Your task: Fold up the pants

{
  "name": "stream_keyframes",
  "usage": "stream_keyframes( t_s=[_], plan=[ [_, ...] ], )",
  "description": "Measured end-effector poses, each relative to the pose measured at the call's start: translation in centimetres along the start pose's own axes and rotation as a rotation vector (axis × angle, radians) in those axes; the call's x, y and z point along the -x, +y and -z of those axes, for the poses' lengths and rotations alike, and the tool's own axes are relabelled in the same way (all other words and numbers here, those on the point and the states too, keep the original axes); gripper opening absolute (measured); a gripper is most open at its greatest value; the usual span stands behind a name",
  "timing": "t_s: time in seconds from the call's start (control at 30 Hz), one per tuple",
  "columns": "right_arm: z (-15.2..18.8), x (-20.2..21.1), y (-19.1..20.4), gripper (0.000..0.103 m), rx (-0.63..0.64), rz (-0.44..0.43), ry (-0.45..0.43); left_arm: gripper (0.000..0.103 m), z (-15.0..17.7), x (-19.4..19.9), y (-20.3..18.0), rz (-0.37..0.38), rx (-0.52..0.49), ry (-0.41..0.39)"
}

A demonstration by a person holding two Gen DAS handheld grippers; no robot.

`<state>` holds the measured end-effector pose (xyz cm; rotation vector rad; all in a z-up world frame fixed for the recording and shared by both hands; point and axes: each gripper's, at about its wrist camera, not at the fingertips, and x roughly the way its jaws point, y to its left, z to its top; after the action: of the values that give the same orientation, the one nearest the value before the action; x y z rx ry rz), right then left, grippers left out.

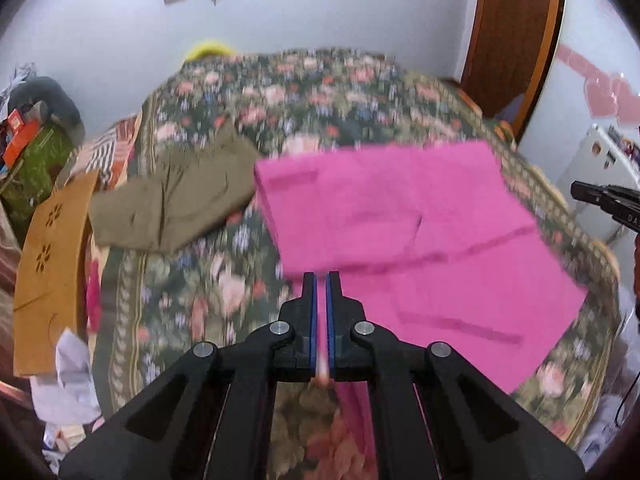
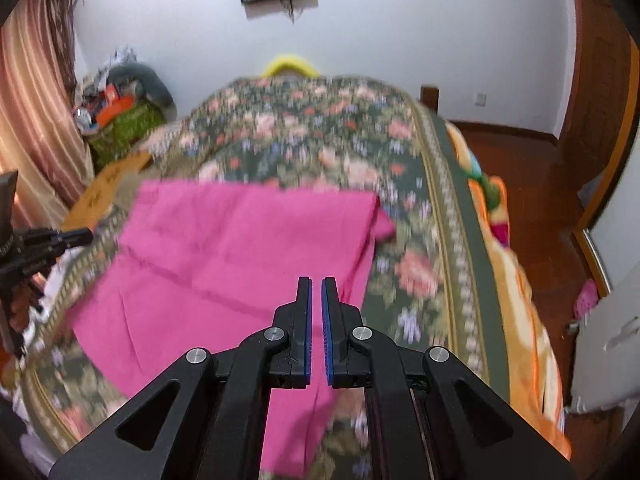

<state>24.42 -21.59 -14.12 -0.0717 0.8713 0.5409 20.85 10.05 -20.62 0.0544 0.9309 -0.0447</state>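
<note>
Bright pink pants (image 1: 400, 220) lie spread across the floral bedspread (image 1: 312, 88), with a fold line running over them. My left gripper (image 1: 321, 280) is shut at their near left edge, and a strip of pink cloth runs between its blue pads and hangs below. In the right wrist view the pink pants (image 2: 240, 248) fill the middle. My right gripper (image 2: 316, 284) is shut on their near edge, with cloth drooping under it. Each gripper shows at the edge of the other's view: the right gripper (image 1: 600, 196) and the left gripper (image 2: 60, 236).
Olive-green pants (image 1: 172, 204) lie crumpled on the bed left of the pink ones. A brown cardboard piece (image 1: 52, 264) leans at the bed's left side, with clutter (image 1: 24, 132) behind it. An orange blanket (image 2: 520, 280) hangs off the right edge above the wooden floor (image 2: 540, 168).
</note>
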Motion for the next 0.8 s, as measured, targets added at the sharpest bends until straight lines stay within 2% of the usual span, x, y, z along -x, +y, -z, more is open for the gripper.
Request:
stream_keyframes(
  t_s=[0.1,0.27,0.33,0.4,0.47,0.53,0.67,0.8],
  plan=[
    [1.4,-0.2,0.6,0.004,0.03,0.018,0.026,0.004,1.1,0.6,-0.2,-0.029,-0.025,-0.004],
    [1.3,0.3,1.9,0.007,0.064,0.009,0.018,0.009,-0.2,1.6,-0.6,-0.046,-0.057,-0.028],
    [0.9,0.4,2.4,0.017,0.076,0.025,0.003,0.013,-0.8,1.6,-1.0,-0.06,-0.078,-0.035],
    [0.3,0.3,3.1,0.053,0.088,0.059,-0.013,0.026,-1.5,1.3,-1.6,-0.071,-0.11,-0.036],
    [0.1,0.2,3.7,0.065,0.107,0.066,-0.028,0.045,-1.9,0.8,-2.2,-0.076,-0.141,-0.035],
    [-0.1,-0.2,4.3,0.066,0.151,0.063,-0.039,0.053,-2.2,-0.1,-2.8,-0.075,-0.18,-0.022],
    [0.0,-2.1,5.3,0.07,0.237,0.084,-0.011,0.054,-2.3,-2.9,-3.6,-0.07,-0.237,0.058],
    [0.3,-4.1,5.7,0.07,0.284,0.063,0.03,0.054,-2.2,-5.7,-4.5,-0.06,-0.299,0.132]
  ],
)
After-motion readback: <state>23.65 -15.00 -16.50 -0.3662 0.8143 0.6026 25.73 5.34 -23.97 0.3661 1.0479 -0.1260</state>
